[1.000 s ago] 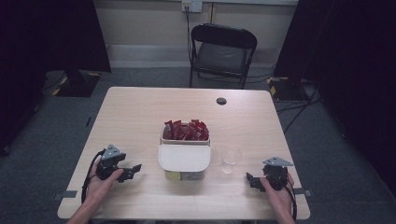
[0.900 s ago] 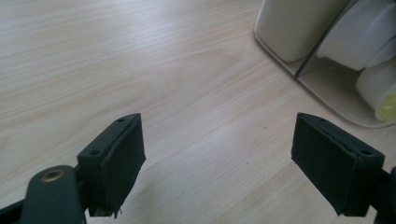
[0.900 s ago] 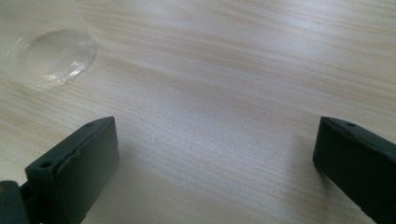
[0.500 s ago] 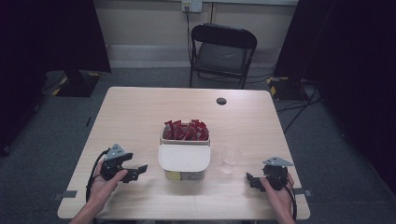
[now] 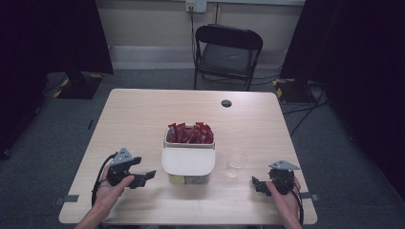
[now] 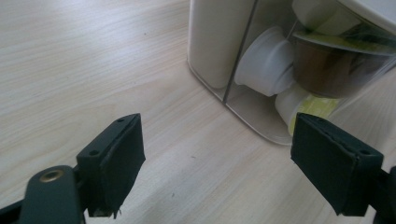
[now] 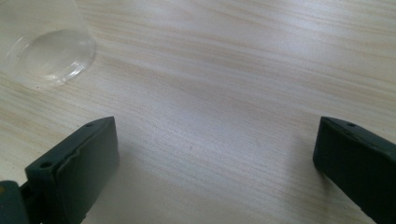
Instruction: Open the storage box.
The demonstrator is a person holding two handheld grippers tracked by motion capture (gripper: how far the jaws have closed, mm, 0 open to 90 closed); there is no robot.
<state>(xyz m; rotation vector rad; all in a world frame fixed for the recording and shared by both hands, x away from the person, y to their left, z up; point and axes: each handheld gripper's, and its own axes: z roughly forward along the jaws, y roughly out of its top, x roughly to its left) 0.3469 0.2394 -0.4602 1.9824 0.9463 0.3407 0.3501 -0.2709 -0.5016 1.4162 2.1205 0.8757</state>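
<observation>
A clear plastic box (image 5: 187, 177) stands at the table's middle, with a white lid (image 5: 187, 161) over its near part and red packets (image 5: 189, 133) in its far part. Through the box wall (image 6: 261, 116) I see white pods (image 6: 266, 63) and a yellow-lidded cup (image 6: 303, 105). My left gripper (image 5: 143, 179) is open just left of the box, its jaws (image 6: 219, 158) spread with bare table between them. A clear empty cup (image 5: 235, 162) stands right of the box. My right gripper (image 5: 257, 185) is open near the cup (image 7: 46, 46), nothing between its jaws (image 7: 215, 154).
A small black round thing (image 5: 226, 103) lies on the table (image 5: 143, 119) at the far middle. A black folding chair (image 5: 227, 52) stands behind the far edge. Each hand rests near the front edge.
My left gripper has slid a little to the right, closer to the box. The right gripper has stayed where it was.
</observation>
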